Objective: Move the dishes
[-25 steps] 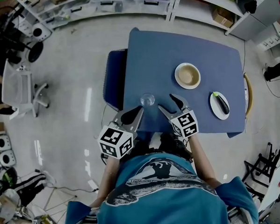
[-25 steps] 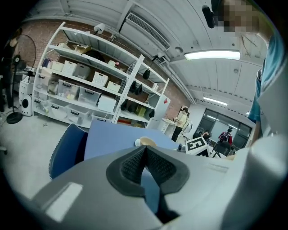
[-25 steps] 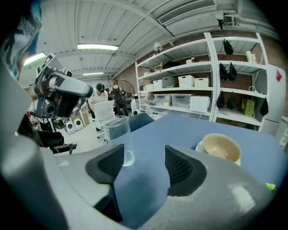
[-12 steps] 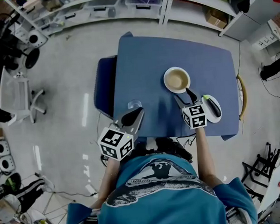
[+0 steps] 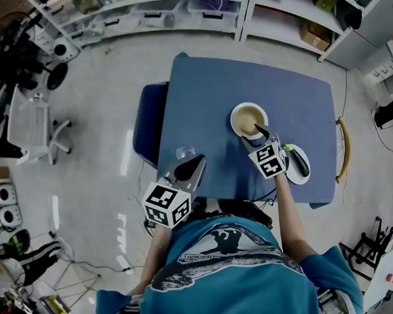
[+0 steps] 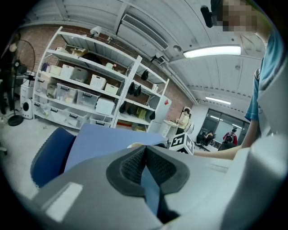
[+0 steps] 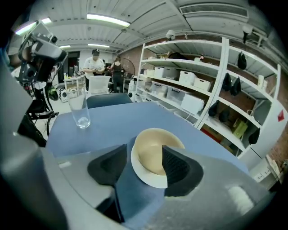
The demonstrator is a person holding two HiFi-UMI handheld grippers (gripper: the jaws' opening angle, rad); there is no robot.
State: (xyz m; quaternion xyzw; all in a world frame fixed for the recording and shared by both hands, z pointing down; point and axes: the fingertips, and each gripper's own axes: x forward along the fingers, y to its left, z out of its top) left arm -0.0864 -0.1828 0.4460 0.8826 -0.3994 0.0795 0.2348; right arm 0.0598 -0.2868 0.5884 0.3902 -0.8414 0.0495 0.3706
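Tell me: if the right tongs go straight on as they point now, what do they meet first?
The cream bowl: its near rim lies between the right tongs, whose jaws have just been closing. They seem not yet to press on it.

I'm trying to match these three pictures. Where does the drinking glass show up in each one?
Head view: glass left of centre, near the front edge of the blue table.
Left gripper view: not in it.
Right gripper view: glass upper left, standing on the table.
Shared landmark: the blue table, seen in all three.
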